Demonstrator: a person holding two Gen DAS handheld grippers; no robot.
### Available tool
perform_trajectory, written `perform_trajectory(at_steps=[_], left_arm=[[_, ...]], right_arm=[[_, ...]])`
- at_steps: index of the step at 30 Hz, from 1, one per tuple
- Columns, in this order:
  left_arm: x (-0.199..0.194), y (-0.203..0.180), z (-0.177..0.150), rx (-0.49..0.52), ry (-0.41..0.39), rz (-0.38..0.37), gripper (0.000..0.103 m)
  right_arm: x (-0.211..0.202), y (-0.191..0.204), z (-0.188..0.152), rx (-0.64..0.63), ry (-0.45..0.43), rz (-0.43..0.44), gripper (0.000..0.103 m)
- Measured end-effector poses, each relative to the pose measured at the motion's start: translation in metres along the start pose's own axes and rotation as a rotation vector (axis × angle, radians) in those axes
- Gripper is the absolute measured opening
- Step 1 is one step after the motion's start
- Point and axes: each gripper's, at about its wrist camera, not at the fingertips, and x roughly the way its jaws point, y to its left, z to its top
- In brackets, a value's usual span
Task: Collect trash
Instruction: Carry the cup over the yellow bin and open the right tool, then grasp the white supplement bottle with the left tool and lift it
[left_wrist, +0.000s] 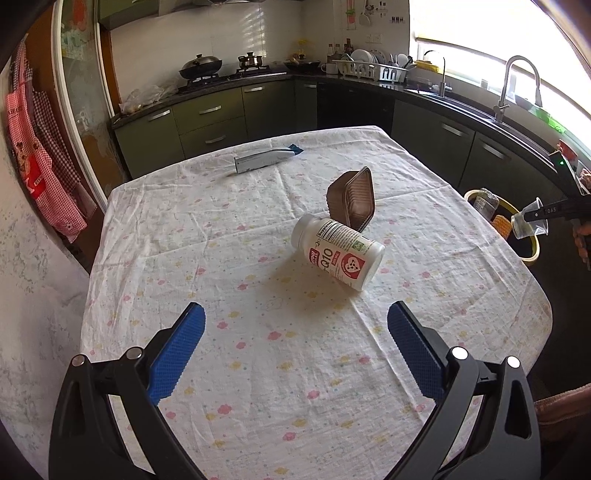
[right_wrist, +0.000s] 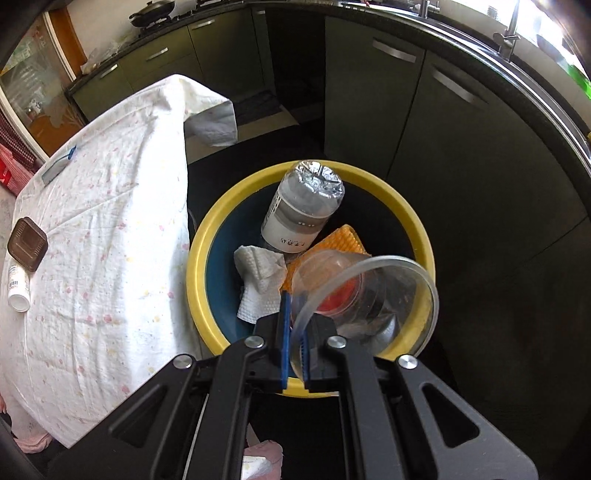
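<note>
Right gripper (right_wrist: 293, 332) pinches clear cup (right_wrist: 364, 295) by its rim, directly over yellow bin (right_wrist: 207, 236) holding bottle (right_wrist: 303, 206), tissue (right_wrist: 258, 284). Left gripper (left_wrist: 295, 347) gapes wide; pill bottle (left_wrist: 338, 251) ahead on tablecloth (left_wrist: 221, 258), kitchen beyond

Sunlit kitchen: green cabinets (left_wrist: 210, 122), dark counter (left_wrist: 461, 101), bright window (left_wrist: 480, 37)

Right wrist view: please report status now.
Right gripper shut on clear plastic cup, above yellow-rimmed bin. Left gripper open, empty. Nothing blocking.
</note>
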Motion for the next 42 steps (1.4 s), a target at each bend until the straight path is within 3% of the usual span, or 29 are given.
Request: perform_trajectory(at_steps=[3, 8, 14, 29, 34, 42], left_arm=[[0.001, -0.003, 0.0, 0.01, 0.002, -0.001, 0.098], [0.002, -0.002, 0.001, 0.0, 0.003, -0.003, 0.098], [0.007, -0.002, 0.0, -0.026, 0.024, -0.024, 0.098], [0.058, -0.014, 0.036, -0.293, 0.203, -0.169, 0.098], [0.092, -0.008, 0.051, -0.361, 0.307, -0.167, 0.098], [0.123, -0.002, 0.066, -0.379, 0.37, -0.119, 0.096]], right_arm=[[-0.006, 0.002, 0.006, -0.016, -0.018, -0.057, 0.027], [-0.036, 0.011, 0.003, -0.022, -0.098, -0.05, 0.03], [-0.057, 0.042, -0.018, -0.076, -0.146, 0.015, 0.042], [-0.046, 0.078, -0.036, -0.154, -0.135, 0.116, 0.046], [-0.04, 0.08, -0.041, -0.162, -0.128, 0.148, 0.049], [-0.03, 0.084, -0.039, -0.178, -0.123, 0.192, 0.049]])
